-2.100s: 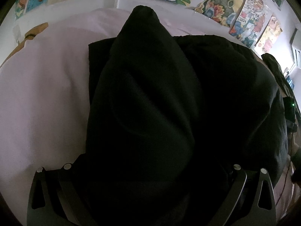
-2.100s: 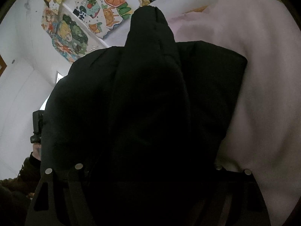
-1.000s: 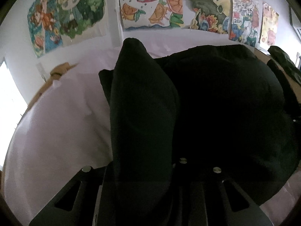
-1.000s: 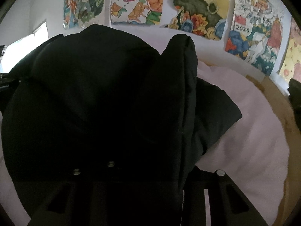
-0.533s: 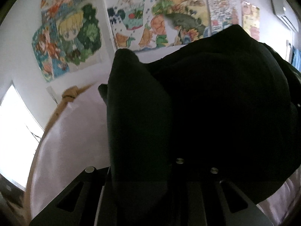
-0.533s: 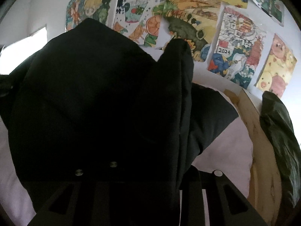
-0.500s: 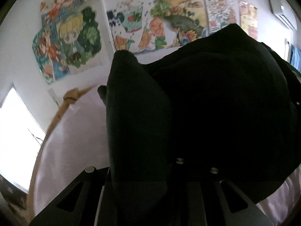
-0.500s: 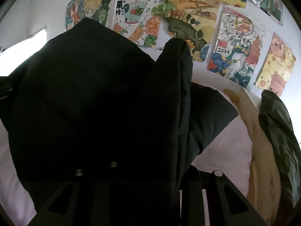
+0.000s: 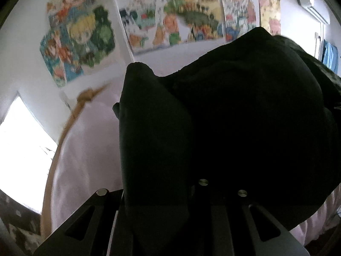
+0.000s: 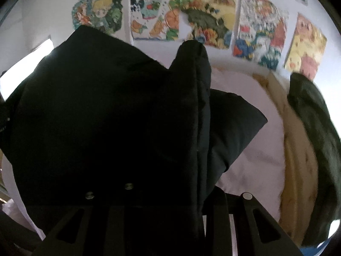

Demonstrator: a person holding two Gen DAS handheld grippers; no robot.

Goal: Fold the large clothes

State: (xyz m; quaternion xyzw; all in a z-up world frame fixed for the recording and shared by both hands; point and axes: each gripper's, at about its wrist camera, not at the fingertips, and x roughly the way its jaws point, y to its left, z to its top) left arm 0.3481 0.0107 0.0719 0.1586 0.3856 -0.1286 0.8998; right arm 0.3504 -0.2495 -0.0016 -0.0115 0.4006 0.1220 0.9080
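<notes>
A large black padded garment (image 9: 245,117) fills both wrist views and hangs lifted above the pale pink bed sheet (image 9: 89,145). My left gripper (image 9: 162,202) is shut on a thick fold of it; the fabric rises between the jaws and hides the fingertips. My right gripper (image 10: 187,202) is shut on another fold of the same garment (image 10: 106,117), which also covers its fingertips. One lower corner of the garment (image 10: 238,119) hangs toward the sheet (image 10: 255,153).
Colourful posters (image 10: 202,21) cover the white wall behind the bed. A wooden bed edge (image 9: 64,138) runs at left, with a bright window (image 9: 23,140) beyond. A dark green garment (image 10: 315,138) lies on a tan blanket (image 10: 298,181) at right. An air conditioner (image 9: 311,2) hangs high.
Both grippers closed on the black garment and raised it from the bed. The views tilted up, so the wall posters now fill the upper part.
</notes>
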